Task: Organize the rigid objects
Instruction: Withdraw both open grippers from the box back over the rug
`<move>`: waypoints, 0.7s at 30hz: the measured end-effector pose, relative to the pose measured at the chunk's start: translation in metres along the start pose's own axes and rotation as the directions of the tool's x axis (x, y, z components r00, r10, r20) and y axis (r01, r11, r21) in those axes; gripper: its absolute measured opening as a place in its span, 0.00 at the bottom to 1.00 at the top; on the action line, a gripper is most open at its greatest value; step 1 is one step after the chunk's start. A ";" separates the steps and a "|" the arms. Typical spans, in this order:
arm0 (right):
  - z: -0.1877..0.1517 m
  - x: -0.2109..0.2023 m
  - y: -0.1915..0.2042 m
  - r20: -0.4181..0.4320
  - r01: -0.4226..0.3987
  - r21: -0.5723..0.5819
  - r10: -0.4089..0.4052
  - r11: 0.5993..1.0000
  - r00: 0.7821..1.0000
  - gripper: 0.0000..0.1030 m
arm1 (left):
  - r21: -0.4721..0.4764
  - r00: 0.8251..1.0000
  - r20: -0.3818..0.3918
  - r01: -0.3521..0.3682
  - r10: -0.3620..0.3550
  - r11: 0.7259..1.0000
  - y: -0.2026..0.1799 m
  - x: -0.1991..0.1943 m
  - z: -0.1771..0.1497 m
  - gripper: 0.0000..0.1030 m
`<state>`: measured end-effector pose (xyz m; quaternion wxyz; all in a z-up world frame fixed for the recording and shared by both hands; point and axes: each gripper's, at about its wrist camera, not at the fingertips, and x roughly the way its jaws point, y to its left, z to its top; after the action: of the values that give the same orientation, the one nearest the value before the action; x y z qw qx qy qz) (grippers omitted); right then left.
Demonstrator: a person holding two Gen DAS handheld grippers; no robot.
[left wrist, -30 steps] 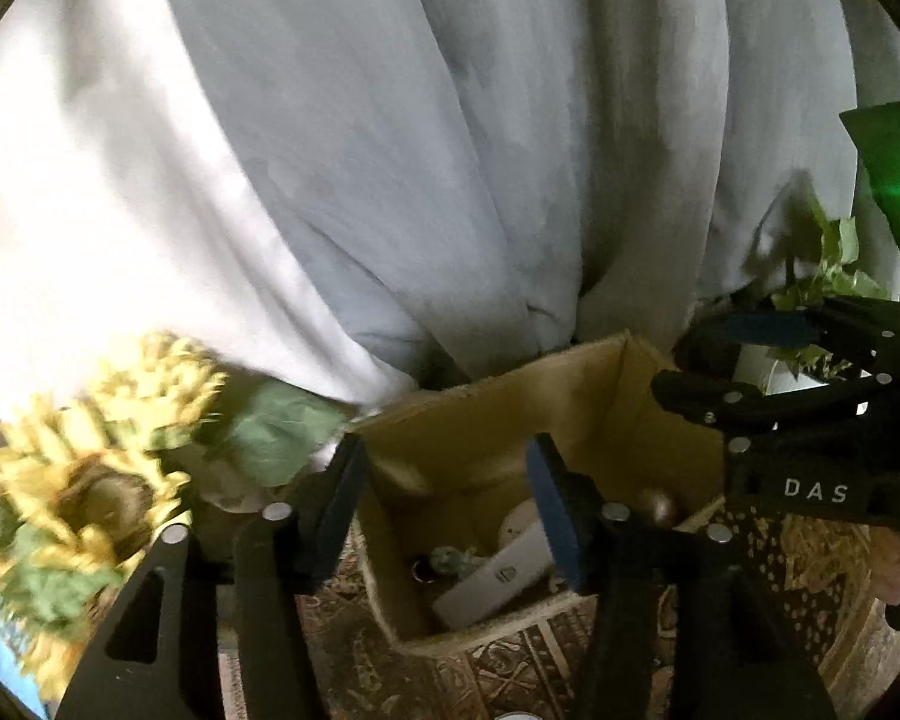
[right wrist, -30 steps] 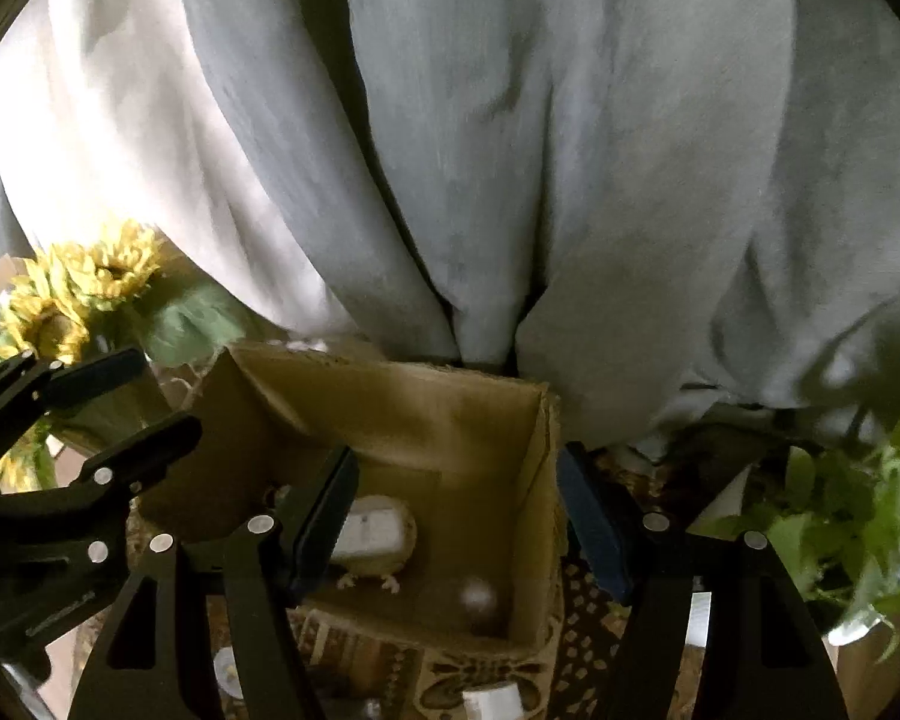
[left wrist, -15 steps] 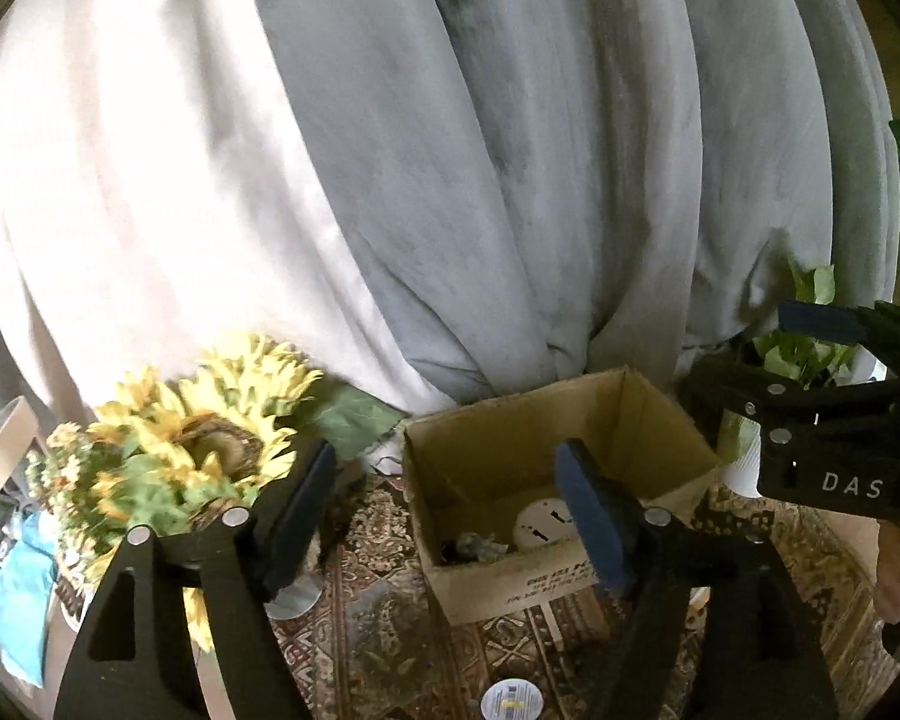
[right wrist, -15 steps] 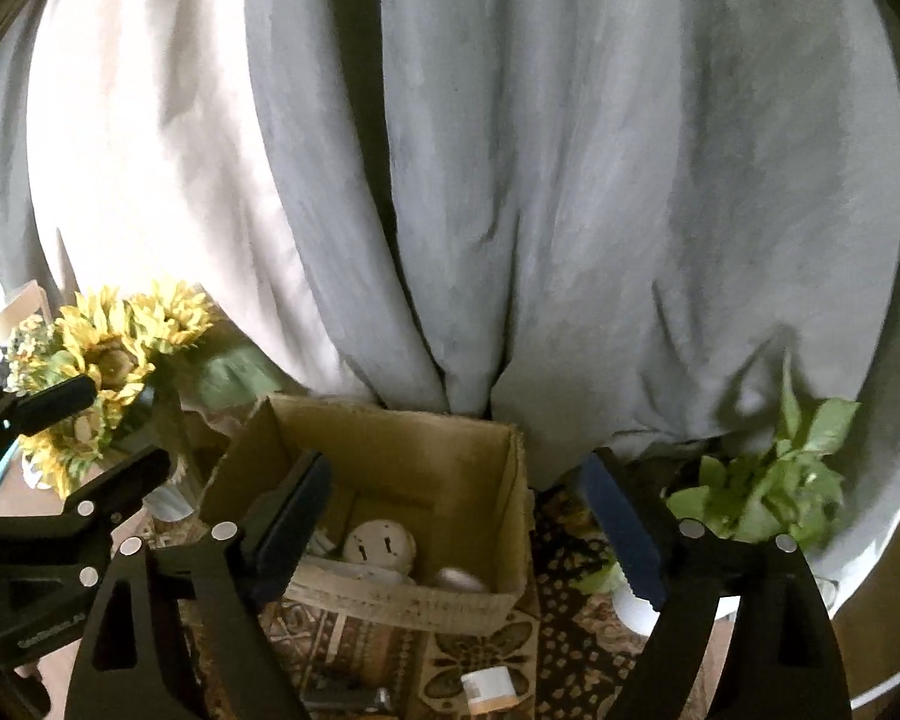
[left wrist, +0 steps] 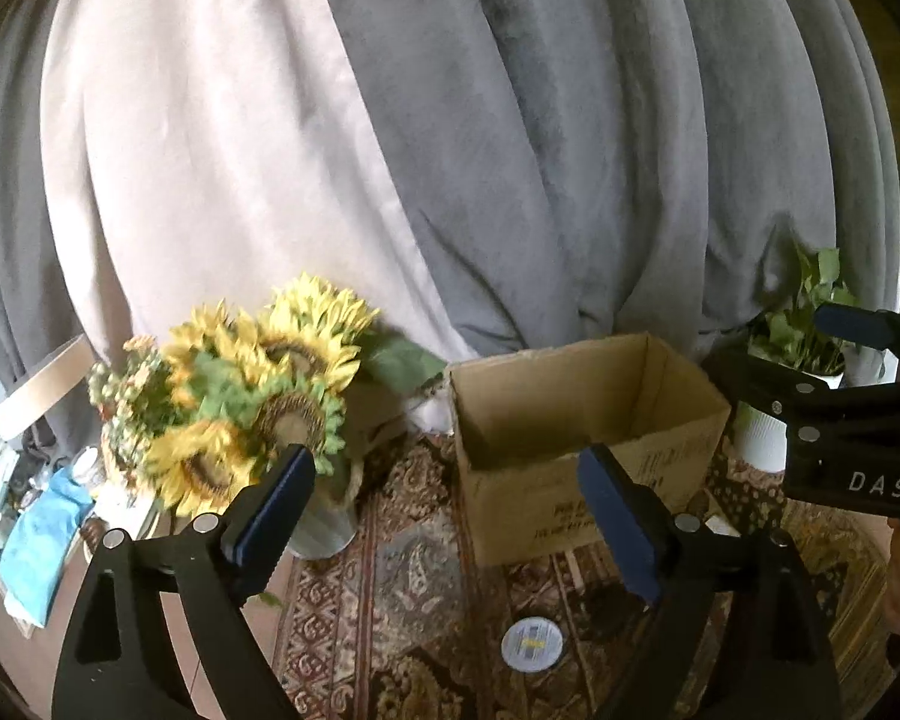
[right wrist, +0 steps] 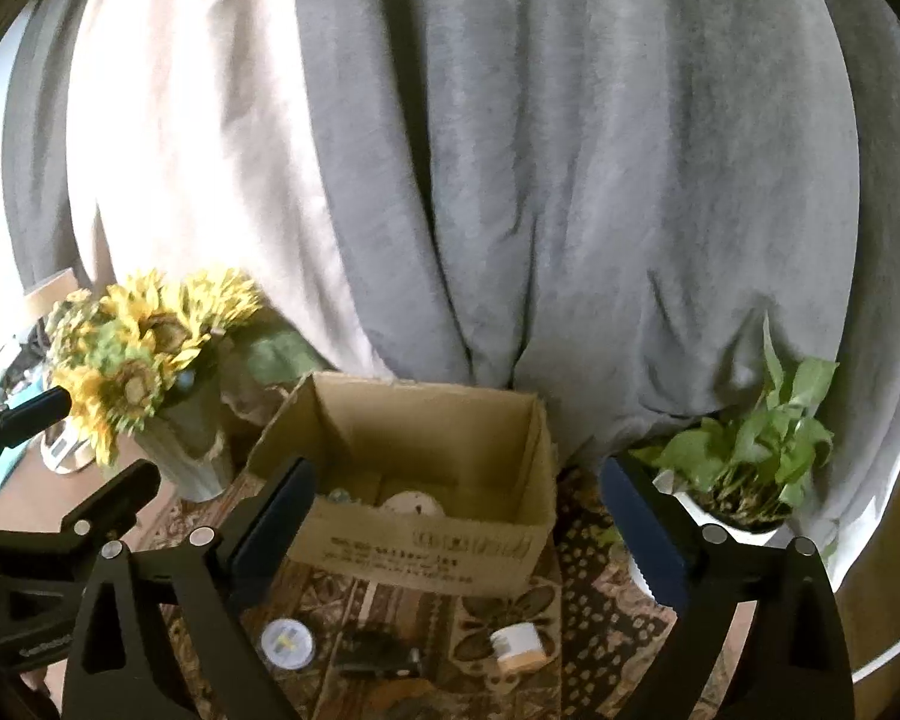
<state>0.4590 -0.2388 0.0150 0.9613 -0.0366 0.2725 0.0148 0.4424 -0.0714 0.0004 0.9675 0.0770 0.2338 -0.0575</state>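
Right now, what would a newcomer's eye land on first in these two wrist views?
The big grey curtain fills the whole background. Below it an open cardboard box stands mid-frame on the patterned rug, with sunflowers in a vase to its left and a green potted plant to its right. The left gripper and right gripper frame the scene, jaws just opened wide, nothing between them.
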 end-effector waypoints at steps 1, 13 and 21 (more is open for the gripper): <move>-0.004 -0.001 0.002 0.002 0.000 -0.003 0.000 1.000 1.000 0.95 | -0.002 1.000 -0.002 -0.006 0.006 1.000 0.000 -0.001 -0.004 0.88; -0.053 -0.006 0.009 -0.036 -0.013 0.003 0.013 1.000 0.999 0.95 | 0.038 1.000 -0.023 0.004 -0.003 0.999 -0.004 -0.009 -0.051 0.88; -0.084 0.000 0.013 -0.097 -0.039 0.031 0.042 0.999 0.994 0.95 | 0.069 0.999 -0.037 0.033 -0.031 0.997 -0.009 -0.005 -0.068 0.88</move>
<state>0.4142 -0.2329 -0.0570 0.9468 -0.0176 0.3202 0.0285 0.4064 -0.0678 -0.0586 0.9589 0.1077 0.2502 -0.0796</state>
